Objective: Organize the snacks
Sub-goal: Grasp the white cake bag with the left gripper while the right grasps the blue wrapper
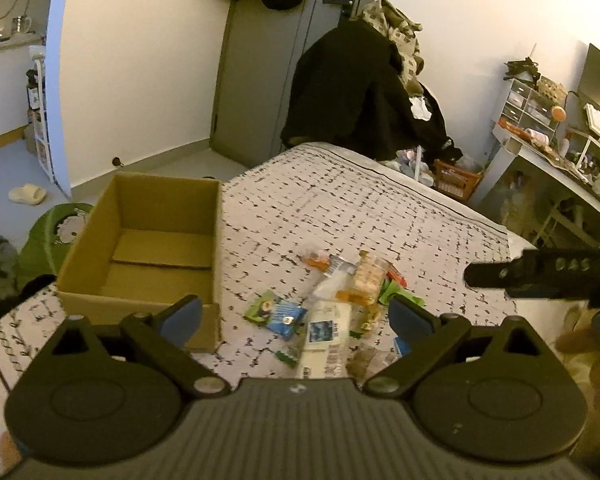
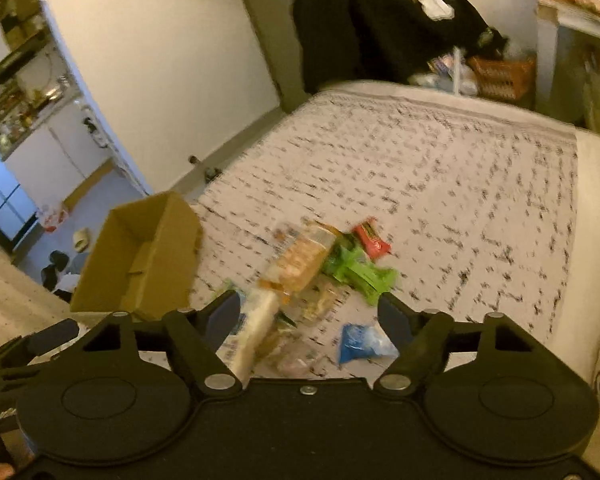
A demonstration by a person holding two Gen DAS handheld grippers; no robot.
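A pile of snack packets [image 1: 332,304] lies on the patterned bed cover: a blue packet [image 1: 285,317], a clear pack of biscuits [image 1: 366,277], a white packet [image 1: 327,334] and green wrappers. An open empty cardboard box [image 1: 148,240] stands on the bed to the left of the pile. My left gripper [image 1: 296,314] is open and empty above the near side of the pile. My right gripper [image 2: 310,316] is open and empty over the pile [image 2: 320,276]. The box also shows in the right wrist view [image 2: 140,256]. The right gripper's tip shows at the right of the left wrist view [image 1: 540,272].
The bed [image 1: 380,208] stretches ahead. A dark coat [image 1: 360,92] hangs on a chair past the foot of the bed. A cluttered white desk [image 1: 552,152] stands at the right. A green cushion [image 1: 56,236] and a slipper [image 1: 28,194] lie on the floor at the left.
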